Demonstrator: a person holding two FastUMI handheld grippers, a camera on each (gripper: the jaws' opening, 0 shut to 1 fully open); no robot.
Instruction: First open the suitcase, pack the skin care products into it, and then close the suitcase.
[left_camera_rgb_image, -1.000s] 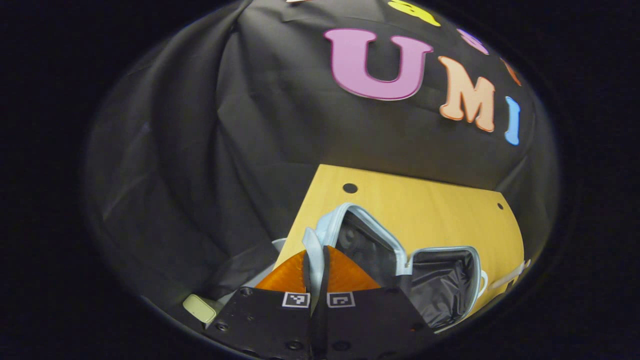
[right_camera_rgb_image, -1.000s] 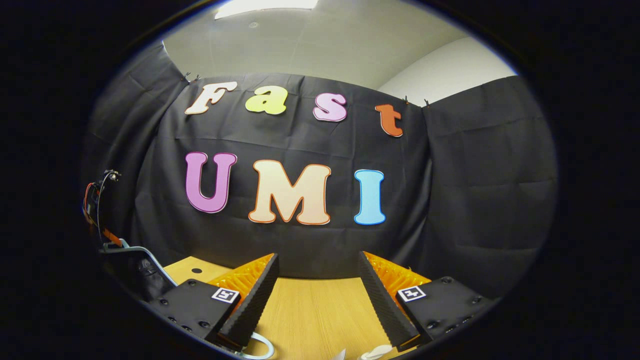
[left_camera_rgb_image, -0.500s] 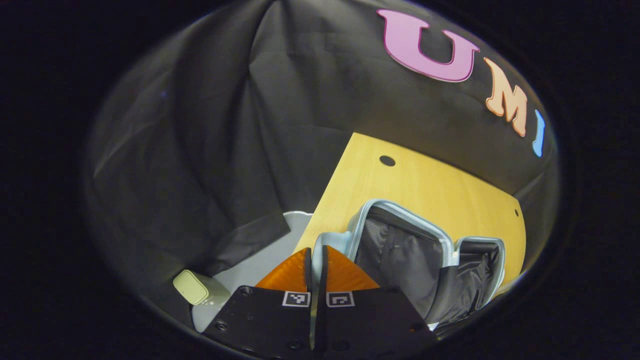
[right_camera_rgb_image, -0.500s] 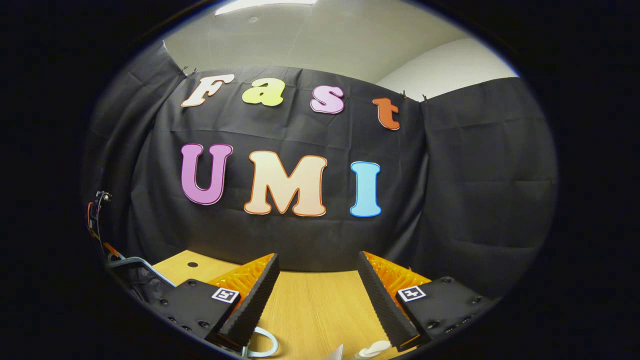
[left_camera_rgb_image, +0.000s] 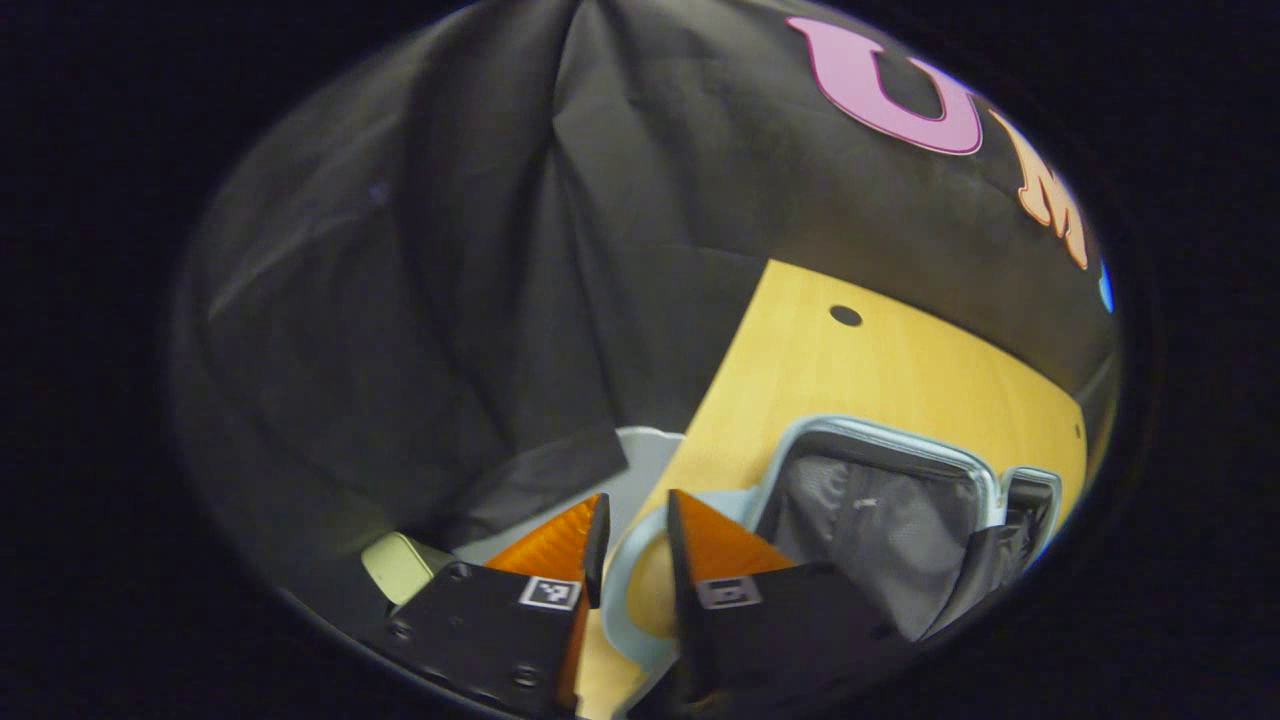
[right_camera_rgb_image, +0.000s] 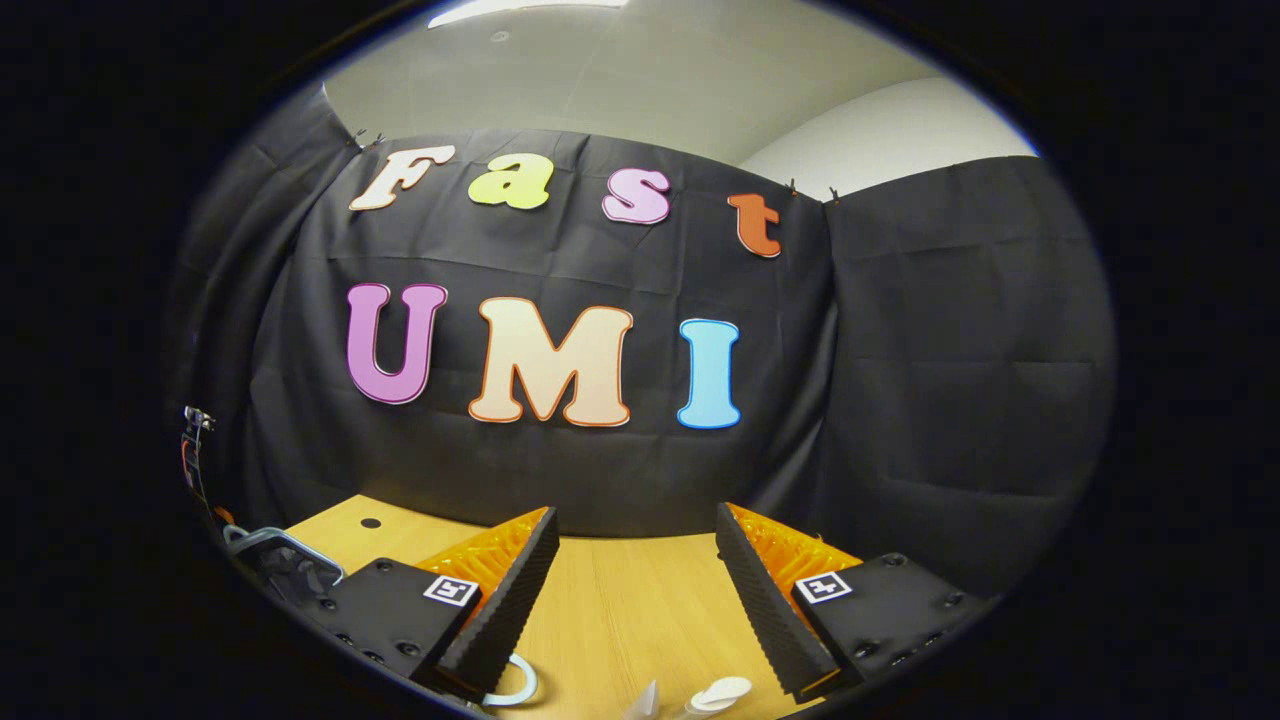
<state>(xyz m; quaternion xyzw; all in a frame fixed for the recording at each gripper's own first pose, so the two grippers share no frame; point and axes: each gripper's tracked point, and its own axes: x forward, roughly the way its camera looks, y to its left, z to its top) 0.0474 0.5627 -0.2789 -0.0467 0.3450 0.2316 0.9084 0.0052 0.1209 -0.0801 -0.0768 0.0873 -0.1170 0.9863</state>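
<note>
Left gripper view: rides above the table's (left_camera_rgb_image: 880, 370) left edge, tilted down, close on the open suitcase (left_camera_rgb_image: 880, 520), facing along the table toward the booth wall. Right gripper view: sits low over the table (right_camera_rgb_image: 620, 600), facing level at the wall, suitcase (right_camera_rgb_image: 285, 560) at far left. Shared: suitcase, tabletop with its round hole, wall.

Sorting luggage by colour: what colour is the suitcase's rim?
Pale blue; the suitcase rim shows best in the left gripper view.

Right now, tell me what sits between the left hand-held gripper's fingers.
In the left gripper view, the left hand-held gripper has parted fingers, with the suitcase's pale blue handle loop lying in the gap over the table.
</note>
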